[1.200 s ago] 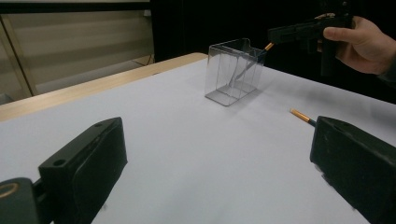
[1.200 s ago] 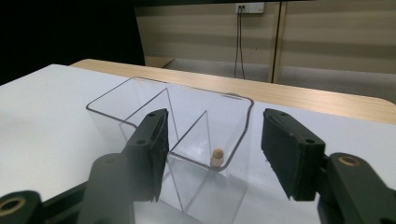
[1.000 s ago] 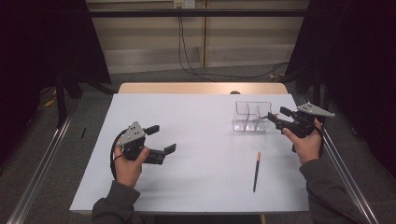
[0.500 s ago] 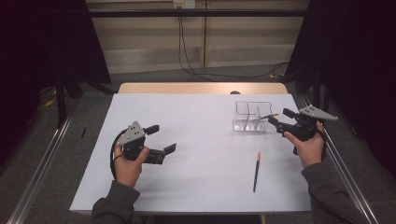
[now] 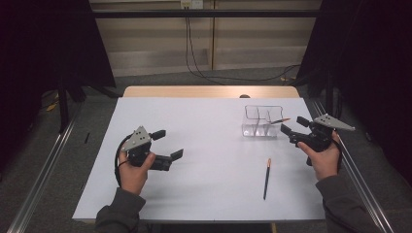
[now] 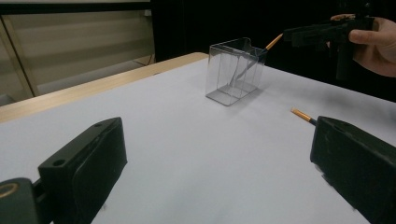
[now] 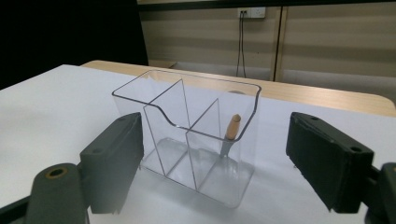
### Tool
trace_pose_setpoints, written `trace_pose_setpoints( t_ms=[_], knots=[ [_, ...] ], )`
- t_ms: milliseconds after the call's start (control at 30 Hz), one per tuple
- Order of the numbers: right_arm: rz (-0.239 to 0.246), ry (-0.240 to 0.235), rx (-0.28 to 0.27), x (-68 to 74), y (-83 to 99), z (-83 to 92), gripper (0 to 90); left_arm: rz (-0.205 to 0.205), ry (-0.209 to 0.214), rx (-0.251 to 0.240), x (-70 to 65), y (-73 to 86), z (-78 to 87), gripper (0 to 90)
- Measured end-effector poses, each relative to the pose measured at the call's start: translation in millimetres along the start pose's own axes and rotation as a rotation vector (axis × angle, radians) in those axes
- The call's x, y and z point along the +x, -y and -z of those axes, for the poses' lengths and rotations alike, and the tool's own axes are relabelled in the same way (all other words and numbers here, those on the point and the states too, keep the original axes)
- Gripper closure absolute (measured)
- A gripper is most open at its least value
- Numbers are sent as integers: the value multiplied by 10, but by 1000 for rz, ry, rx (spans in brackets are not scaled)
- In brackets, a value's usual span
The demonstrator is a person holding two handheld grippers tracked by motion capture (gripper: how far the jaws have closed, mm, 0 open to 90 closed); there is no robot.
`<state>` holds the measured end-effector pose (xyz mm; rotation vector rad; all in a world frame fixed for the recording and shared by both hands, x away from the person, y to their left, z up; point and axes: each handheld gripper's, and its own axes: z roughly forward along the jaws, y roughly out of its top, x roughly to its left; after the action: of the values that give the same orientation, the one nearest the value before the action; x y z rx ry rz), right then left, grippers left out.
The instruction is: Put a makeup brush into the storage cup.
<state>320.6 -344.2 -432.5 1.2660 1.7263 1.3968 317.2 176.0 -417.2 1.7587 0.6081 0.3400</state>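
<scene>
Near the bench's right edge, a pencil [image 5: 278,120] is seen leaning inside the clear organizer [image 5: 262,121], released by the right gripper [image 5: 290,125], whose jaws have just been opening. A second pencil [image 5: 266,178] is left lying toward the front edge; the left gripper [image 5: 167,144] is held unclenched and empty.

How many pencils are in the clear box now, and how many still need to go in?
One pencil already leans in the clear box. The right gripper sits beside the box; its fingers have just been opening and hold nothing. A second pencil lies loose on the table, probably next. The left gripper waits open and holds nothing.
</scene>
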Motion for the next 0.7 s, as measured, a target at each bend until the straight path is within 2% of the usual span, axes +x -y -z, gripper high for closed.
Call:
trace_pose_setpoints(
  t_ms=[67,300,433,567,700],
  knots=[
    [-8,-5,1,12,6,13,186,2,2,-1,-1,2,0,33],
    [7,-7,11,49,54,87,177,-2,-4,3,7,4,11,33],
    [-6,-13,3,60,80,136,171,0,-2,-2,11,3,14,33],
    [8,-15,0,79,112,178,172,-2,-9,0,7,-1,19,33],
    [1,-26,-6,97,137,217,170,-3,0,-2,9,3,12,33]
  ],
)
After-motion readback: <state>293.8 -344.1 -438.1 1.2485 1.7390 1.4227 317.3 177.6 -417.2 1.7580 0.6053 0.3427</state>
